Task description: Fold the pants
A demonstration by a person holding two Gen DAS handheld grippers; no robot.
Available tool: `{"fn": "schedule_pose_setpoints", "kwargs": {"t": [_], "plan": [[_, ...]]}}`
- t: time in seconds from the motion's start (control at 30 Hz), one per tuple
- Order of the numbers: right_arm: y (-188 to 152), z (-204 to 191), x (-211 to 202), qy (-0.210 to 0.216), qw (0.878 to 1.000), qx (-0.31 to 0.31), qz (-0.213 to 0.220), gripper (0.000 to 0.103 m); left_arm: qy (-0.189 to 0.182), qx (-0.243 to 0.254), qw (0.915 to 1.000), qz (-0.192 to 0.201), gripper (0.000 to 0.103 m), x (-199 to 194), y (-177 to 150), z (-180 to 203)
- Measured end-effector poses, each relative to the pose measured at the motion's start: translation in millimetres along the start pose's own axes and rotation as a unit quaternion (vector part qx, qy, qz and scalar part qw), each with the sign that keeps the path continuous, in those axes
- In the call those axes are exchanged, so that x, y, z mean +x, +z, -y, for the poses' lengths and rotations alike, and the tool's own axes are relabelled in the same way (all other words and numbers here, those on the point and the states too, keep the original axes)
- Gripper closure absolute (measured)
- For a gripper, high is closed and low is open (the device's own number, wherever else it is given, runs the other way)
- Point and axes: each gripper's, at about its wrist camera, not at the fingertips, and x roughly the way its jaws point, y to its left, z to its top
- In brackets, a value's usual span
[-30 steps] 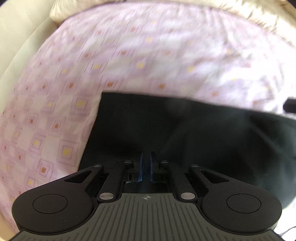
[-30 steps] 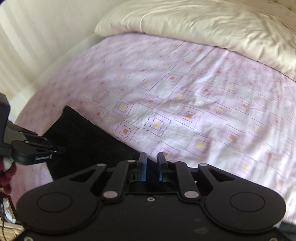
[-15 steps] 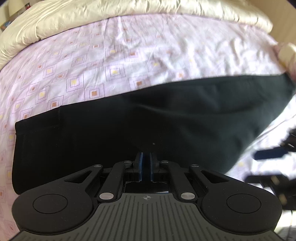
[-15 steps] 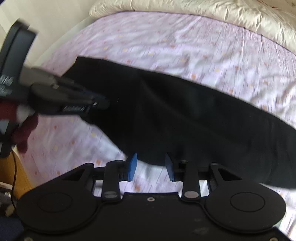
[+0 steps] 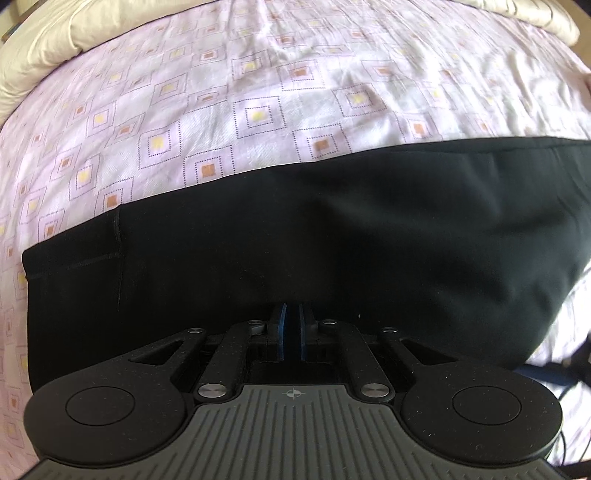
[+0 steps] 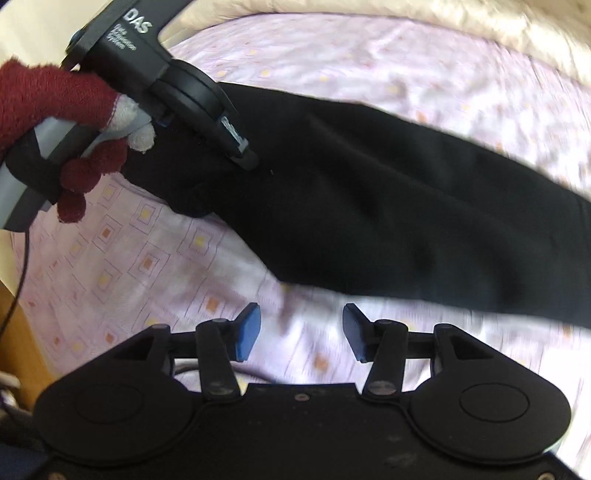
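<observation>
The black pants (image 5: 332, 236) lie as a long folded band across the bed and also show in the right wrist view (image 6: 388, 206). My left gripper (image 5: 291, 317) is shut on the near edge of the pants; its blue pads pinch black cloth. In the right wrist view the left gripper (image 6: 245, 155) shows on the pants' left end, held by a hand in a red glove (image 6: 55, 110). My right gripper (image 6: 301, 325) is open and empty, over bare sheet just in front of the pants' near edge.
The bed has a pink sheet (image 5: 258, 110) with a square pattern. A cream duvet (image 5: 44, 48) is bunched along the far side, and also shows in the right wrist view (image 6: 480, 22). A wooden bed edge (image 6: 14, 332) and a cable lie at the left.
My right gripper has opened, let go of the pants and pulled back off them onto bare sheet. My left gripper stays shut on the cloth, and the pants now lie spread out.
</observation>
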Motion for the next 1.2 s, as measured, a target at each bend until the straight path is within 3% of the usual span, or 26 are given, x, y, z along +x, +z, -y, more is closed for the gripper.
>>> {"fn": "schedule_pose_setpoints", "kwargs": {"t": [0.17, 0.27, 0.47, 0.6, 0.7, 0.77, 0.97, 1.2], "plan": [[30, 14, -26, -0.040, 0.993, 0.026, 0.109, 0.051, -0.008, -0.001, 0.9999, -0.008, 0.096, 5, 4, -2], [33, 21, -25, -0.031, 0.994, 0.043, 0.094, 0.049, -0.016, -0.006, 0.9998, -0.010, 0.096, 7, 5, -4], [6, 15, -36, 0.005, 0.997, 0.055, 0.055, 0.049, -0.032, -0.021, 0.9990, -0.024, 0.096, 10, 9, -13], [-9, 1, -20, 0.030, 0.998, 0.053, 0.004, 0.049, -0.044, -0.028, 0.9980, -0.035, 0.096, 12, 12, -19], [-8, -7, -3, 0.024, 0.999, 0.030, -0.013, 0.049, -0.054, -0.031, 0.9972, -0.040, 0.096, 13, 13, -24], [0, -10, 6, 0.015, 1.000, 0.012, -0.009, 0.049, -0.060, -0.030, 0.9969, -0.042, 0.096, 13, 14, -26], [32, -4, -2, -0.018, 0.997, 0.001, 0.069, 0.049, -0.066, -0.027, 0.9966, -0.043, 0.096, 12, 14, -28], [40, -1, 3, -0.010, 0.998, -0.013, 0.068, 0.046, -0.068, -0.027, 0.9965, -0.040, 0.096, 13, 13, -29]]}}
